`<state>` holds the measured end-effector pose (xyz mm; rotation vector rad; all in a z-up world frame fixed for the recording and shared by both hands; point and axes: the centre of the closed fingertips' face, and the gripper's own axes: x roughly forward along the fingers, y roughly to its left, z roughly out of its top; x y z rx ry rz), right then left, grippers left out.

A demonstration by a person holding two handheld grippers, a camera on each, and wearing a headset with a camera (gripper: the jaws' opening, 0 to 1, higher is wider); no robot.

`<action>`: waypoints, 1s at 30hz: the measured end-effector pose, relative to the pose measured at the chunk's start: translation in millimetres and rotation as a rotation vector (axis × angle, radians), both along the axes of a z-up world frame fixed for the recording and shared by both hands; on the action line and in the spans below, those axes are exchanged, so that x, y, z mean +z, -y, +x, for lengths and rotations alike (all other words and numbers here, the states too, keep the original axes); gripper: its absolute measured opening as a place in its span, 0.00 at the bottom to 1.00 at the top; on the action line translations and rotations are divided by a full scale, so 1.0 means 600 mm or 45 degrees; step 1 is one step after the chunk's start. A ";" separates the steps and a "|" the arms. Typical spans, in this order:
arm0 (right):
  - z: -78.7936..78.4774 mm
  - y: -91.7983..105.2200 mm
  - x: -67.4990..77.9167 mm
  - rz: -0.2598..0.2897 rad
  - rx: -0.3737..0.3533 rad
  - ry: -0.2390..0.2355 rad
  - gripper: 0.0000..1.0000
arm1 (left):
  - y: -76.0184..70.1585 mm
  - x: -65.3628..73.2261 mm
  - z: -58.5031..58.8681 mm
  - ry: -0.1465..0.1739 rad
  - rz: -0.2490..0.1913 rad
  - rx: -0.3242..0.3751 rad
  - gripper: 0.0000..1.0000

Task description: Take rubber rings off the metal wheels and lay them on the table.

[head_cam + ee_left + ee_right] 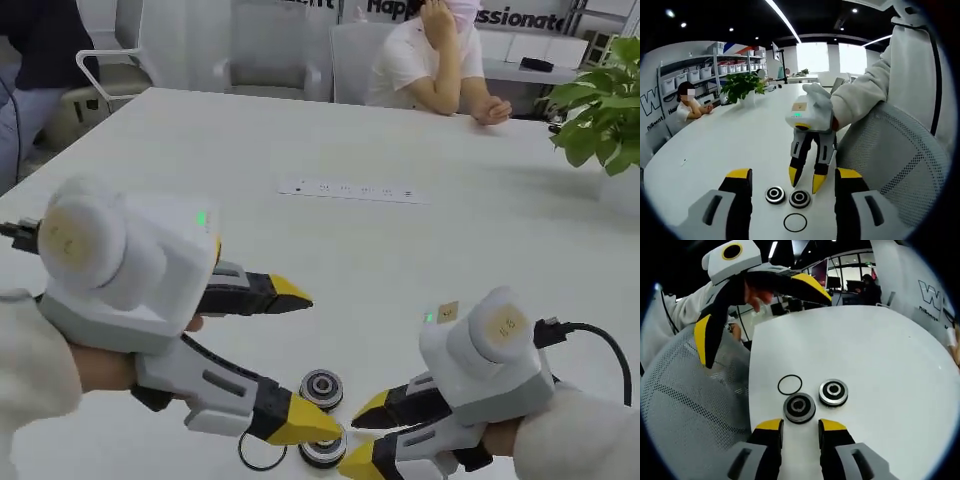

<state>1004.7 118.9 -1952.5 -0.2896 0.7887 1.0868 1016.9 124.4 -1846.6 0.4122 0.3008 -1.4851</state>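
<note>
Table (480, 230): white, flat. The task's things sit near its close edge, between the two grippers.

Loose rubber ring (789, 384): thin black hoop, lying flat on the table and touching nothing. In the head view it (262, 458) lies just under the left gripper's lower jaw.

Dark-rimmed wheel (799, 407): black band around the rim, metal hub and centre hole, lying flat. It sits just ahead of the right gripper's (801, 425) yellow tips and just beside the ring.

Bright-rimmed wheel (833, 392): bare silvery rim with a dark inner face, lying flat. It is close beside the dark-rimmed wheel; whether they touch cannot be told.

Left gripper view: ring (795, 222) nearest, the two wheels (775, 194) (799, 198) side by side beyond it.

Left gripper (305, 360): jaws spread wide with nothing between them, held above the ring and wheels.

Right gripper (358, 437): jaws parted by a narrow gap, holding nothing. The tips point at the dark-rimmed wheel (322, 448) and are not on it.

Background: power strip (350, 190) set in mid-table, potted plant (600, 100) at the far right, a seated person (430, 60) at the far side.
</note>
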 end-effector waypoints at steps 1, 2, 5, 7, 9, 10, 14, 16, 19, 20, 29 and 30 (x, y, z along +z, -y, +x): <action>0.000 0.000 0.000 0.000 0.000 0.000 0.25 | 0.002 -0.007 0.001 -0.009 -0.011 0.011 0.62; 0.000 0.000 0.000 0.000 0.000 0.000 0.24 | 0.002 -0.013 0.001 -0.012 -0.013 0.018 0.60; 0.000 0.000 -0.001 -0.003 0.003 -0.001 0.24 | 0.001 -0.040 -0.001 -0.042 0.020 0.035 0.53; 0.000 -0.001 -0.002 -0.006 0.006 0.000 0.23 | 0.001 -0.053 -0.004 -0.052 0.048 0.025 0.50; -0.001 -0.001 -0.003 -0.008 0.010 0.000 0.23 | 0.005 -0.067 -0.007 -0.063 0.067 0.017 0.49; -0.001 -0.001 -0.004 -0.010 0.011 0.000 0.23 | 0.007 -0.075 -0.007 -0.061 0.079 0.018 0.48; -0.001 -0.001 -0.006 -0.013 0.014 -0.002 0.23 | 0.009 -0.098 -0.009 -0.060 0.114 0.011 0.44; -0.002 -0.001 -0.006 -0.015 0.016 -0.003 0.23 | 0.004 -0.111 -0.010 -0.043 0.157 0.000 0.37; -0.001 -0.002 -0.007 -0.019 0.020 0.002 0.22 | 0.004 -0.120 -0.005 -0.027 0.164 0.010 0.31; -0.002 -0.002 -0.007 -0.018 0.021 0.001 0.22 | 0.004 -0.121 -0.004 -0.034 0.162 0.019 0.31; -0.004 -0.003 -0.010 -0.032 0.036 0.007 0.21 | 0.007 -0.144 -0.005 -0.167 0.127 0.088 0.20; -0.004 -0.004 -0.010 -0.033 0.038 0.008 0.21 | 0.007 -0.145 -0.004 -0.167 0.125 0.095 0.19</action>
